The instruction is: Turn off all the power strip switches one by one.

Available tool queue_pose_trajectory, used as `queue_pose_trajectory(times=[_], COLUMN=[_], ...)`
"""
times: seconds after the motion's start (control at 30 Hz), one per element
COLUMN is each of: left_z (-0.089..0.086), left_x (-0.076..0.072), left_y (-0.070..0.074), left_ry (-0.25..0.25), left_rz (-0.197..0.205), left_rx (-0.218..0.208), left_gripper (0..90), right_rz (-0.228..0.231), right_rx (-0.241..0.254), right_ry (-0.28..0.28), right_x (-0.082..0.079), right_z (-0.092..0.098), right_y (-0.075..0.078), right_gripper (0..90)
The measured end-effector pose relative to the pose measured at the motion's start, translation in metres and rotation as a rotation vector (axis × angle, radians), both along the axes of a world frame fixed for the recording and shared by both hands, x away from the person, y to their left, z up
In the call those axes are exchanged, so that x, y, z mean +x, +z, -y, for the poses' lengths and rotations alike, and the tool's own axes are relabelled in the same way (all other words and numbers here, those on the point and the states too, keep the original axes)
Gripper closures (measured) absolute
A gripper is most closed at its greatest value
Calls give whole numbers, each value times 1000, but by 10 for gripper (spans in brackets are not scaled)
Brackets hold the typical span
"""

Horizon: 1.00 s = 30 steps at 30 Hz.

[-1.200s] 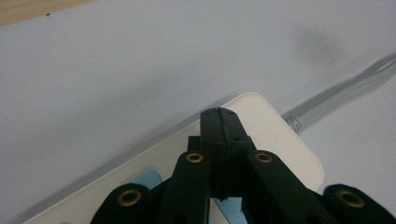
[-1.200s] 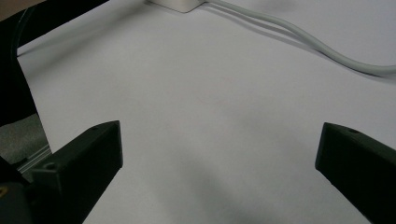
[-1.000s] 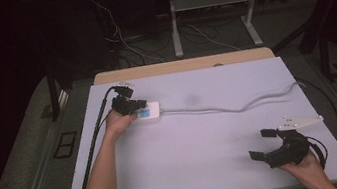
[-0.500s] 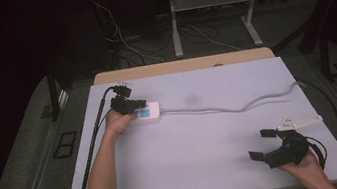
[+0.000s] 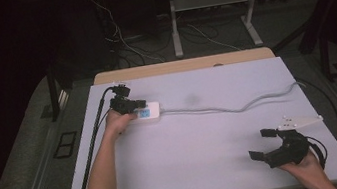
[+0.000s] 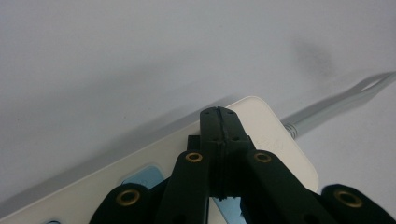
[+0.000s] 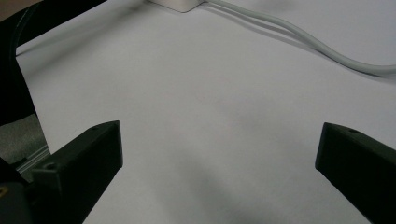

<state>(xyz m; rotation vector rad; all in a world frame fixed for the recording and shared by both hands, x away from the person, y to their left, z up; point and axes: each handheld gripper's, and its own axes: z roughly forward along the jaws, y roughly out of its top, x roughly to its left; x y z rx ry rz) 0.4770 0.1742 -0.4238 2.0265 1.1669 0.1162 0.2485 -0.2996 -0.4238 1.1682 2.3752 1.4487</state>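
A white power strip point(image 5: 149, 111) with blue sockets lies at the table's back left, and its grey cable point(image 5: 239, 108) runs off to the right. My left gripper point(image 5: 136, 104) is over the strip's left part, its jaws shut. In the left gripper view the closed tips point(image 6: 218, 112) sit above the strip's top point(image 6: 273, 135) near the end where the cable point(image 6: 336, 100) leaves; nothing is between them. My right gripper point(image 5: 263, 143) rests open at the front right, far from the strip. Its view shows wide-apart jaws point(image 7: 219, 154) over bare table, with the strip's corner point(image 7: 180, 4) and cable point(image 7: 299, 39) beyond.
The white table point(image 5: 204, 144) has a wooden strip along its far edge point(image 5: 182, 65). Black gripper cables trail off the left side point(image 5: 92, 156) and around the right corner point(image 5: 327, 106). Behind the table are a dark floor, loose wires and a desk frame point(image 5: 208, 2).
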Motion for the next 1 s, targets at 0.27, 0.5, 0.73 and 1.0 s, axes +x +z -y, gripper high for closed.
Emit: queue_pose_trajectory(times=[0.27,0.5,0.73,1.0], left_z=[2,2,-4,-13], left_x=[-5,-18,-36,-61], left_y=[6,22,35,47], left_ry=[25,9,12,-2], left_rz=[32,89,141,182], left_rx=[5,-4,-12,-54], left_gripper=[893,892,890,648], right_rz=[0,3,10,16], right_rx=[5,6,9,12], right_ry=[-7,-9,-3,1], right_x=[0,-1,-2,-3], right_z=[2,2,1,0], right_y=[0,1,2,4], right_gripper=[5,5,5,5])
